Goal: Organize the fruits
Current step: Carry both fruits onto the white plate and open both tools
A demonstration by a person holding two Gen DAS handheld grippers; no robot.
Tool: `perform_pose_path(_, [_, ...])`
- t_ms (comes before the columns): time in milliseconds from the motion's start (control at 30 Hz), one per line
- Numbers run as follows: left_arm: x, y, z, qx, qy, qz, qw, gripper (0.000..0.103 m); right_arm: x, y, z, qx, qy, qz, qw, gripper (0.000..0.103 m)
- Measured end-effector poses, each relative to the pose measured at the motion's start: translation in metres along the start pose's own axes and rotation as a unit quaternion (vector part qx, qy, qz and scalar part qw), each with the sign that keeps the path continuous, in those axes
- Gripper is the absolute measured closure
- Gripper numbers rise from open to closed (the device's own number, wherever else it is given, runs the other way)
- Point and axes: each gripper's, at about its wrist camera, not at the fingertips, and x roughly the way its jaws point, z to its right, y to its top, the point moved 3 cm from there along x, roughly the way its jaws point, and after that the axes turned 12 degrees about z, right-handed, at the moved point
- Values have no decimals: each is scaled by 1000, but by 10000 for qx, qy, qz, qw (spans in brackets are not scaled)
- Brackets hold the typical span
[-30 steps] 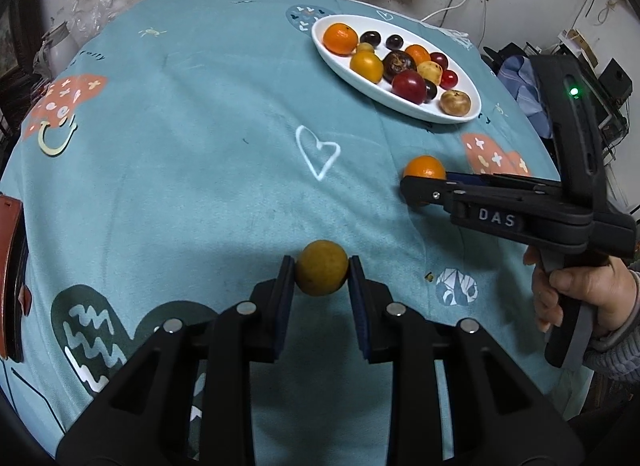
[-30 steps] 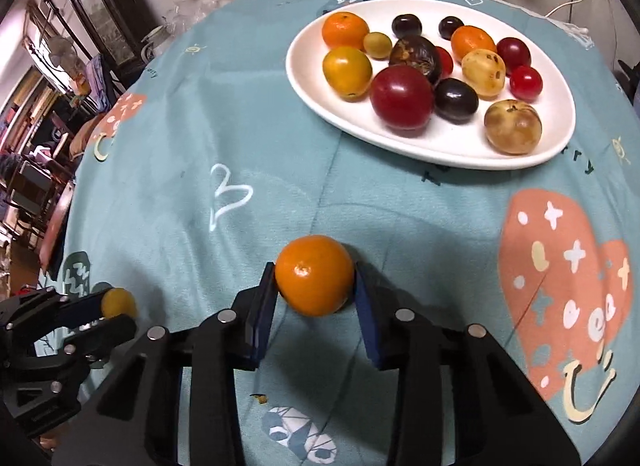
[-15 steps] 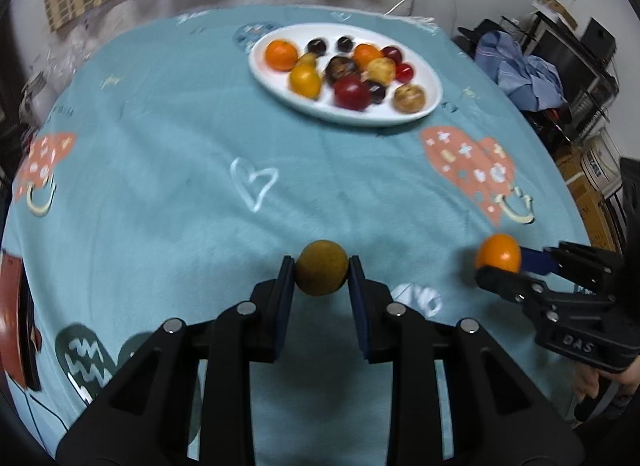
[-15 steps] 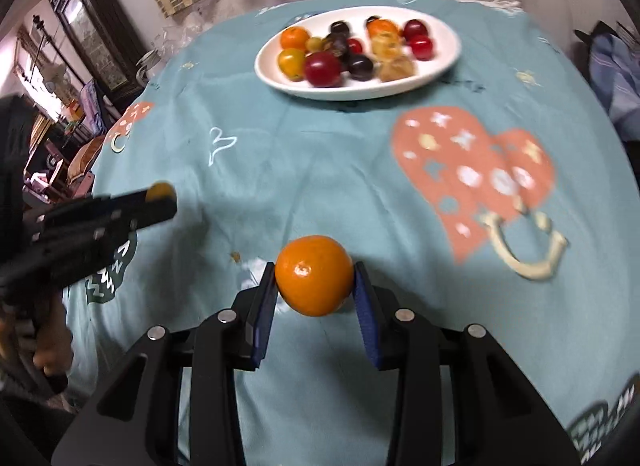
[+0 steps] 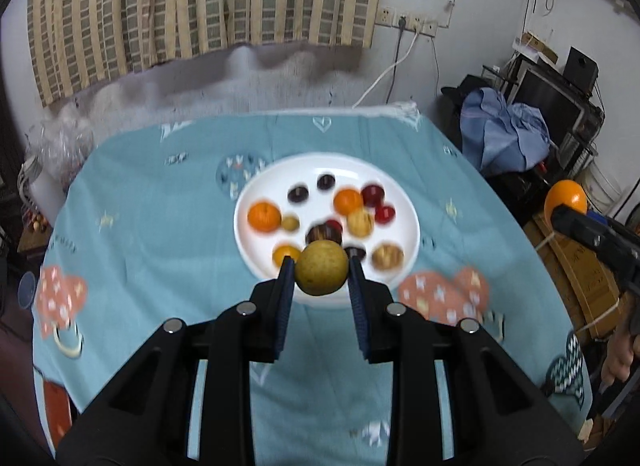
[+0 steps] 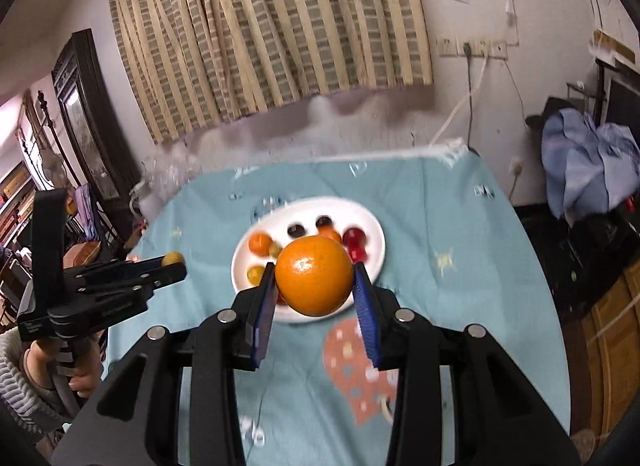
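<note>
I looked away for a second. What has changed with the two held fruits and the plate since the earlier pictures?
Both grippers rose from the tablecloth and pulled back, so the plate now looks farther off. The left gripper is still shut on the yellow fruit, the right gripper on the orange. The plate and its fruit look unmoved.

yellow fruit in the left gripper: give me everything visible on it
The yellow fruit is round, dull yellow-brown, with a matte, faintly speckled skin and no stem or leaf showing. It is whole and looks unbruised. The left gripper pinches it between its blue pads at the fingertips, one pad on each side, held up off the table. Nothing else touches it. In the right wrist view it is a small yellow ball.
</note>
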Motion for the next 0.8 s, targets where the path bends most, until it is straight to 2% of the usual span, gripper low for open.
perform_pose_path(133, [44, 25, 0, 24, 36, -39, 10000, 76, 45, 1, 0, -115, 56, -167, 9998, 65])
perform_pose_path(233, [94, 33, 0, -55, 12, -217, 9997, 76, 89, -11, 5, -156, 7, -452, 9989, 65])
perform_pose_path(467, [183, 12, -6, -233, 24, -718, 9971, 75, 162, -56, 28, 140, -61, -1150, 9933, 65])
perform_pose_path(633, [209, -8, -15, -388, 117, -997, 9942, 75, 183, -71, 30, 198, -102, -1467, 9889, 64])
perform_pose_path(667, [211, -10, -16, -389, 161, -1019, 9939, 65, 183, -71, 29, 190, -91, -1455, 9891, 61])
perform_pose_path(700, [210, -12, -17, -370, 197, -1003, 9941, 49, 181, -69, 28, 172, -102, -1448, 9893, 56])
perform_pose_path(733, [206, -12, -17, -324, 262, -956, 9945, 41, 178, -67, 27, 152, -124, -1399, 9900, 39])
perform_pose_path(767, [202, -11, -17, -267, 342, -894, 9951, 31, 173, -63, 26, 109, -169, -1292, 9914, 38])
perform_pose_path(800, [194, -9, -16, -167, 426, -795, 9958, 29, 166, -58, 25, 28, -232, -1143, 9932, 38])
